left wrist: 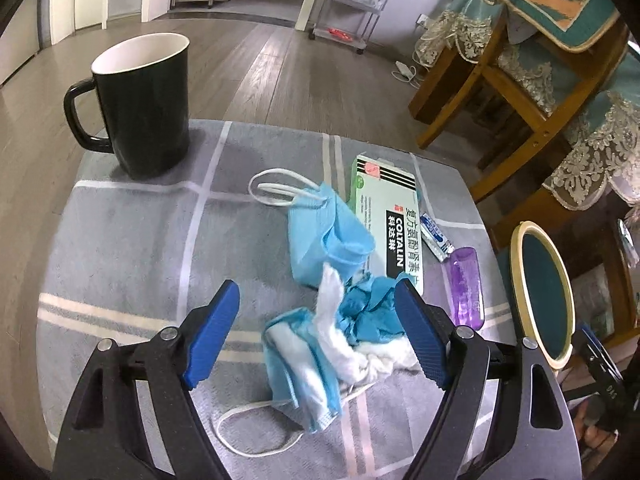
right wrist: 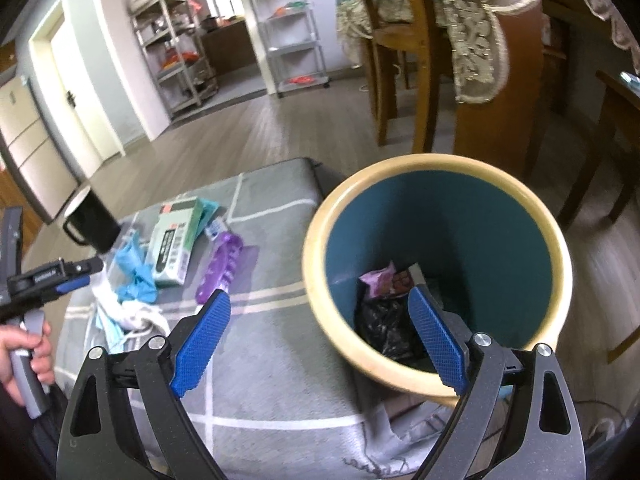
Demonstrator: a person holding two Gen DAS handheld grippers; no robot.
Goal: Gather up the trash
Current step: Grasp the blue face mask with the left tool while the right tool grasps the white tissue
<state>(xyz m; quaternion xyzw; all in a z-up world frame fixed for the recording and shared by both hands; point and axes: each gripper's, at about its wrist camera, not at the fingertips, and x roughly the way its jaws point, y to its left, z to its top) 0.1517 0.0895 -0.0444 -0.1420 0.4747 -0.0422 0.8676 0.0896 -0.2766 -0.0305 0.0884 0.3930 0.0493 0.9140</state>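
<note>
My left gripper (left wrist: 318,296) is open, its blue pads on either side of a crumpled pile of blue face masks and white tissue (left wrist: 340,332) on the grey checked cloth (left wrist: 128,248). A second blue mask (left wrist: 320,232) lies just beyond. A green Coltalin medicine box (left wrist: 388,216), a small blister strip (left wrist: 436,236) and a purple plastic case (left wrist: 466,284) lie to the right. My right gripper (right wrist: 320,304) is open and empty beside the teal trash bin with a cream rim (right wrist: 436,168), which holds wrappers and a black bag (right wrist: 386,320). The left gripper also shows in the right wrist view (right wrist: 60,276).
A black mug (left wrist: 140,108) stands at the cloth's far left corner. The bin (left wrist: 540,292) stands off the table's right edge. Wooden chairs with lace covers (left wrist: 520,80) are to the right. Metal shelf carts (left wrist: 352,4) stand far back on the wood floor.
</note>
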